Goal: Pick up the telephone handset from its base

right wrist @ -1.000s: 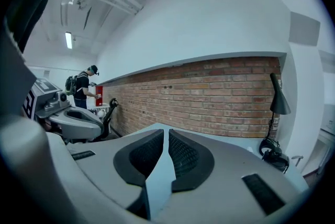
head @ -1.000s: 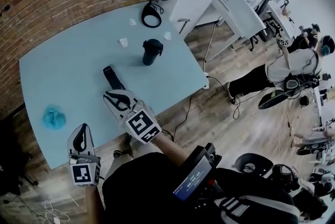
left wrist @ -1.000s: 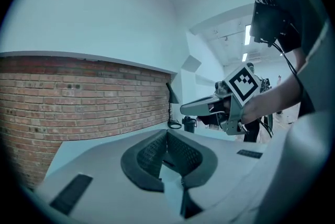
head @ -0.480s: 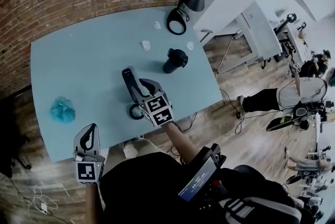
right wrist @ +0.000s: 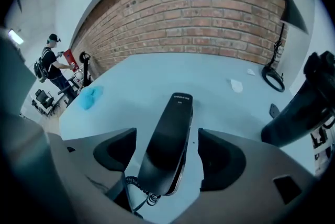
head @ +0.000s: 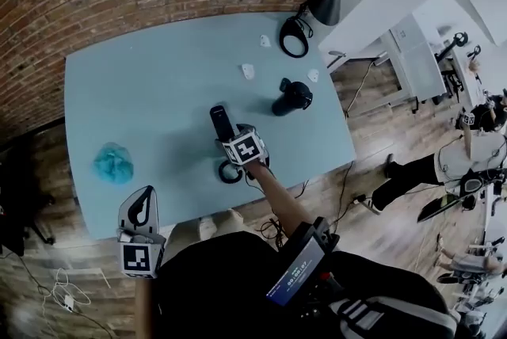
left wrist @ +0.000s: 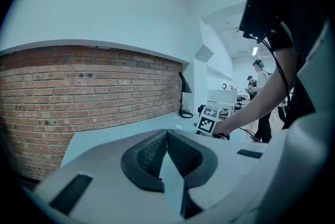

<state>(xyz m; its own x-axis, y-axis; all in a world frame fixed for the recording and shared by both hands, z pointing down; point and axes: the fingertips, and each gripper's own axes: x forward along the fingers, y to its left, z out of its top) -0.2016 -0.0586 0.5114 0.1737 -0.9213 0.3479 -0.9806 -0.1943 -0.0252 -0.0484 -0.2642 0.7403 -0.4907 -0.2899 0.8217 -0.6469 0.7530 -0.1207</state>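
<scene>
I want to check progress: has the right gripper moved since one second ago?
Yes. The right gripper came forward from the table's near edge and down over the telephone handset; its fingers have just been opening, the handset between them.

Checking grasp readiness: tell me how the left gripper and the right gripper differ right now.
Jaws: the left gripper is shut with nothing between. The right gripper has just been opening and stands open around the black handset, pads not touching.
Place: the left is at the table's near edge; the right is further in, over the handset.
Both carry a marker cube.
</scene>
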